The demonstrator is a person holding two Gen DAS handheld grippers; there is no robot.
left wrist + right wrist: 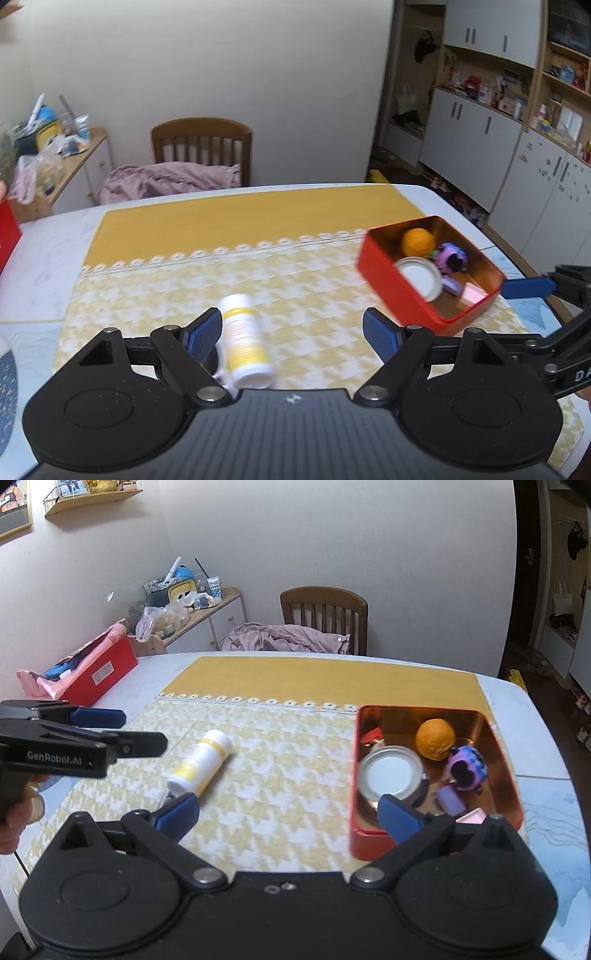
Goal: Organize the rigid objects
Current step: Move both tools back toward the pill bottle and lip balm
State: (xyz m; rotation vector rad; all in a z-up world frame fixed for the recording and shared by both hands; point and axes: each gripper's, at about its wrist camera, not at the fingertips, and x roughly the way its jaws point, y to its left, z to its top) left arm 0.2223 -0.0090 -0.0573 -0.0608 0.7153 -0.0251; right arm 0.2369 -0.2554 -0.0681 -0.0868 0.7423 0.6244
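The left tongs [293,332] stood open with nothing pressed between the pads; the white-and-yellow bottle [244,341] lay on its side just beside the left pad [202,334], whether touching it I could not tell. The right tongs [288,814] gaped wide and empty, their right pad over the near edge of the red tin [369,840]. The bottle rested on the yellow checked cloth [280,775] of the desk [546,812], well apart from the tin, which already held an orange [435,738], a round lid [390,775] and a purple toy [467,768]. To do this well, I judged the left tongs should centre across the bottle's body, not its cap; it was round and might roll, so close squarely, lift cleanly, and lower it into the tin's free space.
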